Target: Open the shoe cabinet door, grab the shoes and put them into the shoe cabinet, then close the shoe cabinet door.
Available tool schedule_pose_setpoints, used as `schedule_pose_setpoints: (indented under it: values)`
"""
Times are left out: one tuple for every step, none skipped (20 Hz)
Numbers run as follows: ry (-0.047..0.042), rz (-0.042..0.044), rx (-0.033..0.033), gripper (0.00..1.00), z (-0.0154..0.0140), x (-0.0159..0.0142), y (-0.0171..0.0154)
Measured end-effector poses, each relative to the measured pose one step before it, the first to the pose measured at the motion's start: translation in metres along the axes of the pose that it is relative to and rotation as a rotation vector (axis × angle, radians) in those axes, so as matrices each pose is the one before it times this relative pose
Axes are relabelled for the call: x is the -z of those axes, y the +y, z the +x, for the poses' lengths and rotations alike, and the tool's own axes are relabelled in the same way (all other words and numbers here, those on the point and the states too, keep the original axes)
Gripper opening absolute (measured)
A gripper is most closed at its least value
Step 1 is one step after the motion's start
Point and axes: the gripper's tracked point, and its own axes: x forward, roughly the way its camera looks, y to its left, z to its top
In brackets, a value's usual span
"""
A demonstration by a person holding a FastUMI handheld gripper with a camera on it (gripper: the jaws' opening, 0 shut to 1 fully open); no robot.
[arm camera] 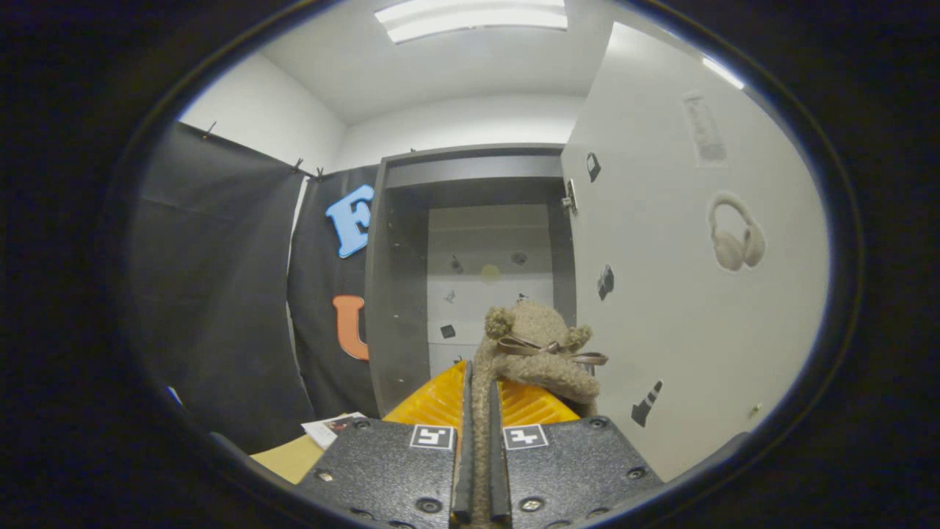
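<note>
Your gripper (pixel 479 411) is pinching a fuzzy tan shoe (pixel 540 353). Both fingers (pixel 440 400) are pressed close together, with just a thin strip of the shoe's fluffy edge squeezed between them. The rest of the shoe sticks up just past the fingertips and leans a little to the right. It has round fuzzy bumps on top and a brown ribbon bow (pixel 549 348) tied across it. You are holding the shoe up in front of the shoe cabinet (pixel 396 294). The cabinet is dark gray and stands beyond the shoe, with its inside showing. Its door (pixel 661 294) is swung open and stands right beside the shoe on the right. The door is white and has little stickers on it. One sticker is a pair of headphones (pixel 736 232). Near the fingers on the left lies a small card (pixel 332 427) on a tan surface (pixel 286 457).
</note>
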Motion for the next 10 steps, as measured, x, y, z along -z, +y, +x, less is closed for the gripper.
schedule_pose_setpoints:
  values:
    - [0.00882, -0.00382, 0.01563, 0.11, 0.01063, -0.00336, -0.00066]
    - [0.01072, -0.01576, 0.02152, 0.11, 0.01353, -0.00076, -0.00258]
    - [0.02372, -0.0289, 0.01657, 0.11, 0.00927, 0.00544, -0.0009]
    - [0.02557, -0.01222, 0.00726, 0.11, 0.00986, 0.00451, 0.00179]
    - [0.03035, -0.00515, 0.00428, 0.11, 0.00915, 0.0065, 0.00344]
    - [0.02994, 0.00693, 0.00216, 0.11, 0.01, 0.0056, 0.00194]
    - [0.03041, 0.01276, -0.00036, 0.11, 0.01074, 0.00656, 0.00082]
    - [0.02913, 0.00736, 0.00229, 0.11, 0.01027, 0.00751, 0.00076]
    - [0.02271, -0.00159, 0.00742, 0.11, 0.01241, 0.00803, -0.00036]
    - [0.01692, -0.01131, 0.00767, 0.11, 0.01099, 0.00673, -0.00181]
